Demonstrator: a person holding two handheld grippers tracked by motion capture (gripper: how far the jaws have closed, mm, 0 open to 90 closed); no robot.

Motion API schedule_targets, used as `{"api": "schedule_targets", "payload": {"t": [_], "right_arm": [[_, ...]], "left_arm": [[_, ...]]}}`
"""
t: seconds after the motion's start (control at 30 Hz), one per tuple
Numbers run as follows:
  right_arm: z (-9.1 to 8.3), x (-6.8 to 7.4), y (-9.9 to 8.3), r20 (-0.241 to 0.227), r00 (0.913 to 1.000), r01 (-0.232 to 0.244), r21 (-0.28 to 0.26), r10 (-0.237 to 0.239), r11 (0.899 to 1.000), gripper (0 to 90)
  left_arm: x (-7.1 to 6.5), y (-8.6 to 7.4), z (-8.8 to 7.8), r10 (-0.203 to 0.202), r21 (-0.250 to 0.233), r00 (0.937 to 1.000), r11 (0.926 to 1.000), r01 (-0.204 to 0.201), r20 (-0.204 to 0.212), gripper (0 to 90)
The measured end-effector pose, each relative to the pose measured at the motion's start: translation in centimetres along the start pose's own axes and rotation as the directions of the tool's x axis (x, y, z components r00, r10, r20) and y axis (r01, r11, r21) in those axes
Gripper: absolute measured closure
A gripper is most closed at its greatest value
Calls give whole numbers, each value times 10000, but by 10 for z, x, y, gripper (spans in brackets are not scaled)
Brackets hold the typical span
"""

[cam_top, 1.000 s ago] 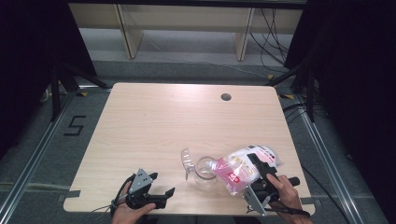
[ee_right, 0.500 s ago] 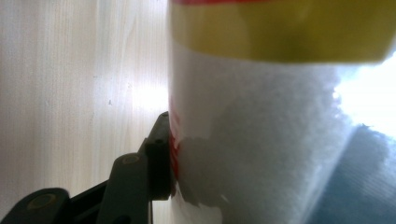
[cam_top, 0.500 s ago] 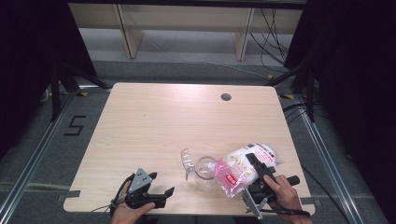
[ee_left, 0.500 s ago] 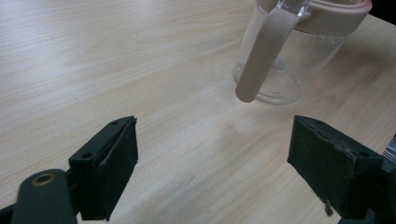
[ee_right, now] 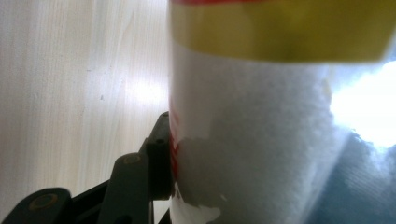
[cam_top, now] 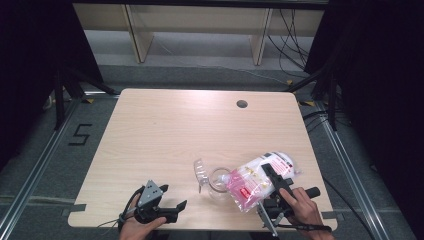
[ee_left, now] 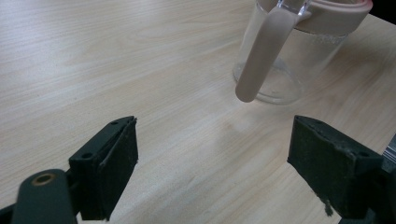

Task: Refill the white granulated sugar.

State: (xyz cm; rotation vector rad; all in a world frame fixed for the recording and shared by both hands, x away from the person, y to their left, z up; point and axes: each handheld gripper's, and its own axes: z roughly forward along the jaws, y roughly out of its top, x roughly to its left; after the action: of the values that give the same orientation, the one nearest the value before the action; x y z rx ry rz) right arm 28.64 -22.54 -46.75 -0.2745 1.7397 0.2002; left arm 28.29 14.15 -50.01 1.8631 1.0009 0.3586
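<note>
The right gripper point(cam_top: 272, 182) pinches a plastic bag point(cam_top: 257, 182) of white stuff, its jaws pressed against the bag's sides near the right front edge of the table point(cam_top: 165, 130). The bag tilts toward a clear jug point(cam_top: 212, 177) (pink rim and handle) just beside it, its lower end touching or overlapping the jug's mouth. The left gripper point(cam_top: 167, 207) rests near the front edge with jaws spread and empty, the jug point(ee_left: 285, 51) ahead of them.
</note>
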Motion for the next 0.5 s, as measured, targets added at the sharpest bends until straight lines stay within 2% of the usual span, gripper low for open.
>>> {"api": "schedule_targets", "payload": {"t": [0.07, 0.1, 0.13, 0.2, 0.23, 0.27, 0.4, 0.43, 0.5], "right_arm": [[0, -3, 1, 223, 9982, 563, -54, -562, 9984, 537], [-1, 0, 1, 160, 9997, 195, 90, -196, 9998, 538], [0, -2, 2, 230, 9982, 561, -98, -559, 9984, 538], [-1, -2, 2, 116, 9987, 488, 21, -488, 9988, 540], [0, -3, 3, 277, 9969, 740, -134, -736, 9972, 540], [0, -3, 3, 336, 9955, 882, -37, -881, 9961, 541], [-1, -4, 4, 365, 9946, 971, 98, -974, 9952, 542], [0, -2, 3, 304, 9960, 839, 1, -838, 9965, 543], [-1, -3, 4, 392, 9941, 1014, 46, -1015, 9948, 544]], "left_arm": [[1, 0, 0, 113, 28, 9999, 9999, -114, 116, 154], [1, 0, 0, 58, -10, 9999, 10000, -58, 95, 154], [1, 0, 0, 103, 1, 9999, 9999, -103, 124, 154], [1, -1, 0, 12, 18, 10000, 10000, -12, 93, 154], [1, -1, 0, 42, 11, 9999, 10000, -42, 109, 154], [1, -1, 1, 5, -80, 9999, 10000, -4, 139, 154], [0, -1, 0, 9, -5, 10000, 10000, -9, 58, 154], [0, 0, 0, -9, -56, 9999, 10000, 10, 119, 154], [0, 0, 0, -7, -88, 9999, 10000, 9, 121, 154]]}}
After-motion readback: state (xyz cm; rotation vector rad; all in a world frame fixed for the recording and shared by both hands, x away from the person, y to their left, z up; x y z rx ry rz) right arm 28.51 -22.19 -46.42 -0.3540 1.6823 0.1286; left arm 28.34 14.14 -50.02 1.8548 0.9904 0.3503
